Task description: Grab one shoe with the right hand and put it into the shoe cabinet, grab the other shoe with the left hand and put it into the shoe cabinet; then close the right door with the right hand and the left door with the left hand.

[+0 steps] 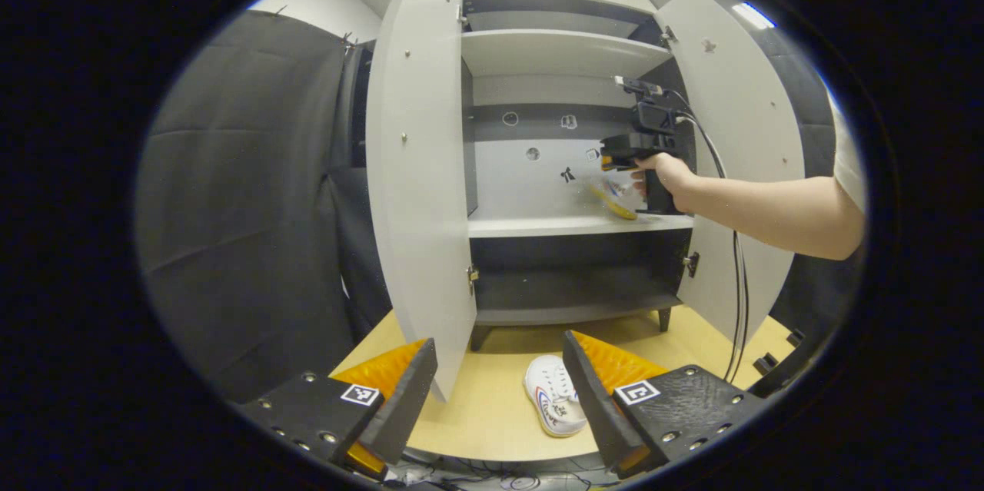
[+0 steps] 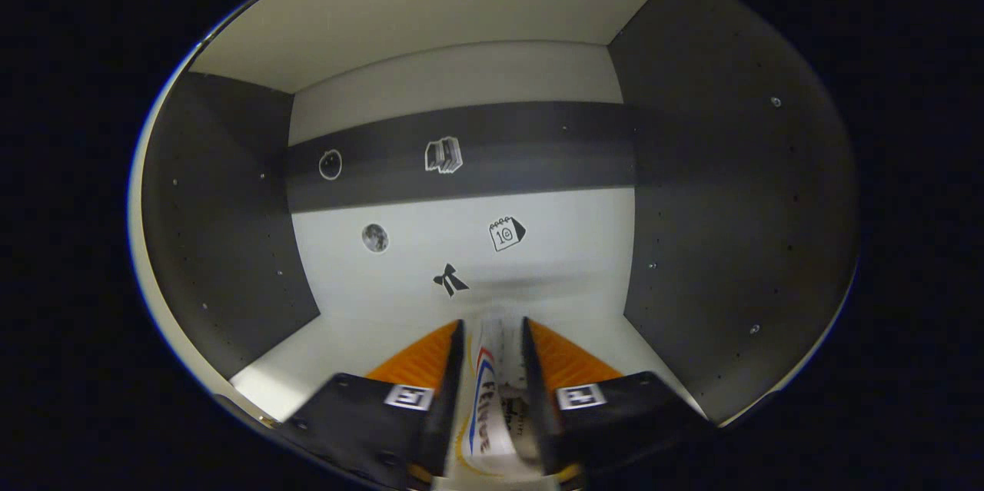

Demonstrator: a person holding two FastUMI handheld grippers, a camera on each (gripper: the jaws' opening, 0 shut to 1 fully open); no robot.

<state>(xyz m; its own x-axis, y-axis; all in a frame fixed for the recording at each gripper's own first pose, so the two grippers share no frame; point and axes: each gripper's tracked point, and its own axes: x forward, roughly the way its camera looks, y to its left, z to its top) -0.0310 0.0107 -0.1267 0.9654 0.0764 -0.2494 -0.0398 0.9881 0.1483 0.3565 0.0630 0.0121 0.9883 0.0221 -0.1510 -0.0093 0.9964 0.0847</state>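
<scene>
A white shoe point(image 1: 553, 397) lies on the wooden table in front of the open shoe cabinet point(image 1: 569, 226). My left gripper point(image 1: 500, 368) hangs open just above and in front of that shoe. In the left gripper view a hand holds my right gripper point(image 1: 626, 168) inside the cabinet over the middle shelf, with the other shoe point(image 1: 615, 199) at its tip. The right gripper view looks into that compartment: my right gripper point(image 2: 493, 337) is shut on the white shoe point(image 2: 488, 399), just above the shelf point(image 2: 361, 330).
Both cabinet doors stand wide open: the left door point(image 1: 415, 168) and the right door point(image 1: 738, 153). A cable trails from the right gripper down past the right door. Black cloth wall stands to the left. Small stickers dot the cabinet's back panel point(image 2: 461, 245).
</scene>
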